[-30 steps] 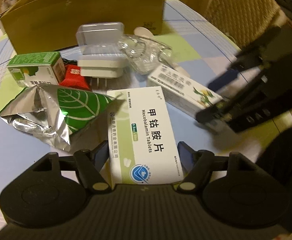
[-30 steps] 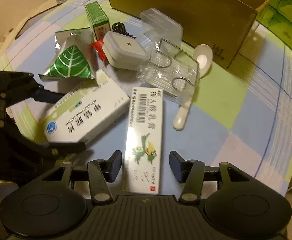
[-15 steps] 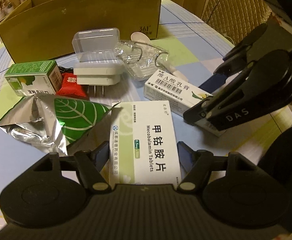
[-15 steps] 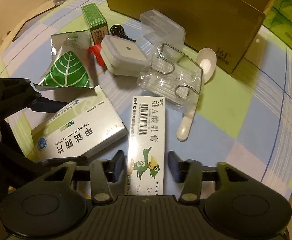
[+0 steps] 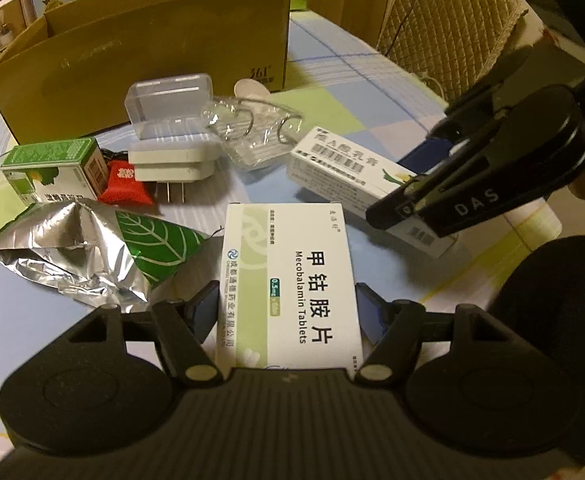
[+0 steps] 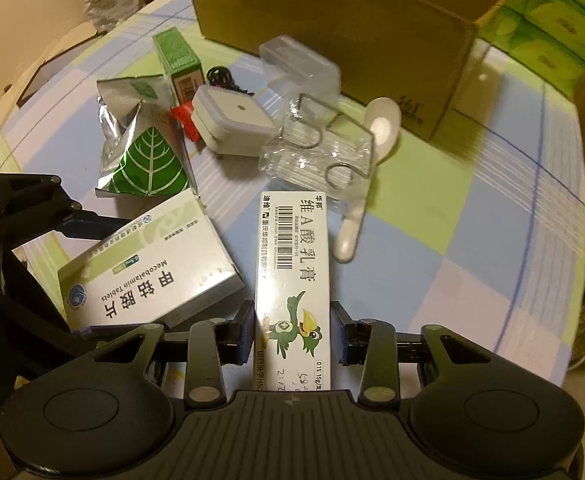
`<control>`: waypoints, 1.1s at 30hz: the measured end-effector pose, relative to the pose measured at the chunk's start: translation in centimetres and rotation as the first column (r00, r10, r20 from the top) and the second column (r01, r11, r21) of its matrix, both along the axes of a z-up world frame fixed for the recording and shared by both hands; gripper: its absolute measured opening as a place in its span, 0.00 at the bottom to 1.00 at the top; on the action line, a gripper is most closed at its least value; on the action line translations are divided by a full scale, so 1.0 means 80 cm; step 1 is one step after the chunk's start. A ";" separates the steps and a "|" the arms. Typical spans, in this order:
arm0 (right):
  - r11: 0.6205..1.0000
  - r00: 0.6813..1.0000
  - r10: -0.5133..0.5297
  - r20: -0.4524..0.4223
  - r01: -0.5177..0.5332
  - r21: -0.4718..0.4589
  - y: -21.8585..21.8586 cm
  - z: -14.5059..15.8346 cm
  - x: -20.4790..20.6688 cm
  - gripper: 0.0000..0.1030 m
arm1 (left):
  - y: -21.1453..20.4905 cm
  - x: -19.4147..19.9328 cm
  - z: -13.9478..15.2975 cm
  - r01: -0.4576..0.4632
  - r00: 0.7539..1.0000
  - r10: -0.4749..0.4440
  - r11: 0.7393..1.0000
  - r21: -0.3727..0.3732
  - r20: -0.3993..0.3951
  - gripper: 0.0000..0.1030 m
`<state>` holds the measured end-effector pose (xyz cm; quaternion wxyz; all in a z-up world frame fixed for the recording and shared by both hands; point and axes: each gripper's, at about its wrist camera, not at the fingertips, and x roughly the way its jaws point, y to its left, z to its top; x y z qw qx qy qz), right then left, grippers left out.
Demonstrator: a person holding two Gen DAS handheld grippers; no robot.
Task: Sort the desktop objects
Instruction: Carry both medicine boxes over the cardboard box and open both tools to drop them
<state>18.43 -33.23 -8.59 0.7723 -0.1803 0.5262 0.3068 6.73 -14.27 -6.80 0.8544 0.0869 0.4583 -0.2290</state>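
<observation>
Grippers both sit nearest the cameras. Left gripper (image 5: 286, 310) has its fingers fairly wide, one each side of a white-and-pale-green flat carton marked Mecobalamin Tablets (image 5: 292, 280); pads look against its long edges, w/ the box's near end raised off the blue/green/white checked tablecloth (image 6: 472, 220). Right gripper (image 6: 294, 330) has fingers narrow, clamped on a long white ointment carton w/ a green cartoon bird (image 6: 292, 276), just right of the tablet carton.

Beyond, left: crumpled silver foil pouch w/ green leaf print (image 5: 92, 248). Further left: small green-and-white box (image 5: 52, 172), red packet (image 5: 126, 184) beside it, white square plug adapter (image 5: 172, 160) lying on its side. Mid-table: clear plastic wrap holding bent wire hooks (image 6: 324, 152), white plastic spoon (image 6: 368, 160) partly under it. Behind the adapter: clear plastic case (image 5: 170, 100). Farthest: open brown cardboard box (image 5: 132, 56), standing on the cloth.
</observation>
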 end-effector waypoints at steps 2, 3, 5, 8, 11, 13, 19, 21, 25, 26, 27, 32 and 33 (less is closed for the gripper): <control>1.000 1.000 -0.023 0.008 0.023 0.007 -0.005 0.007 -0.003 0.34 | 0.002 -0.001 0.010 -0.002 1.000 0.002 1.000 -0.016 0.010 0.64; 0.999 0.999 -0.031 0.013 0.031 0.011 -0.006 0.011 -0.005 0.34 | 0.003 -0.001 0.015 -0.003 1.000 0.003 1.000 -0.021 0.015 0.64; 0.999 0.999 -0.044 0.027 0.043 0.019 -0.006 0.021 -0.007 0.34 | 0.006 0.002 0.028 -0.013 0.999 0.014 0.999 -0.033 0.030 0.64; 0.997 0.997 -0.062 0.053 0.059 0.046 -0.002 0.042 -0.008 0.34 | 0.014 0.009 0.047 -0.027 0.998 0.029 0.999 -0.042 0.060 0.64; 0.994 0.993 -0.081 0.087 0.074 0.077 0.008 0.068 -0.004 0.34 | 0.025 0.022 0.071 -0.043 0.994 0.048 0.998 -0.049 0.094 0.64; 0.991 0.989 -0.096 0.110 0.085 0.103 0.018 0.087 0.001 0.34 | 0.035 0.031 0.086 -0.057 0.992 0.062 0.997 -0.053 0.112 0.64; 0.983 0.976 -0.116 0.184 0.087 0.160 0.052 0.135 0.020 0.34 | 0.069 0.066 0.133 -0.101 0.977 0.108 0.994 -0.050 0.184 0.64; 0.980 0.971 -0.128 0.200 0.093 0.175 0.063 0.147 0.032 0.34 | 0.083 0.079 0.152 -0.114 0.970 0.123 0.992 -0.055 0.208 0.64; 0.970 0.963 -0.160 0.216 0.113 0.216 0.080 0.169 0.061 0.34 | 0.104 0.118 0.178 -0.132 0.958 0.140 0.990 -0.050 0.248 0.64; 0.966 0.962 -0.170 0.216 0.120 0.227 0.083 0.173 0.070 0.34 | 0.108 0.128 0.182 -0.139 0.956 0.146 0.989 -0.048 0.253 0.64; 0.963 0.960 -0.182 0.214 0.130 0.235 0.088 0.177 0.080 0.34 | 0.114 0.141 0.185 -0.143 0.955 0.150 0.989 -0.046 0.257 0.64; 0.955 0.946 -0.225 0.232 0.166 0.247 0.103 0.185 0.130 0.34 | 0.131 0.205 0.196 -0.158 0.949 0.163 0.987 -0.043 0.271 0.64; 0.954 0.944 -0.231 0.235 0.172 0.247 0.105 0.184 0.139 0.34 | 0.131 0.217 0.194 -0.156 0.948 0.160 0.987 -0.037 0.274 0.64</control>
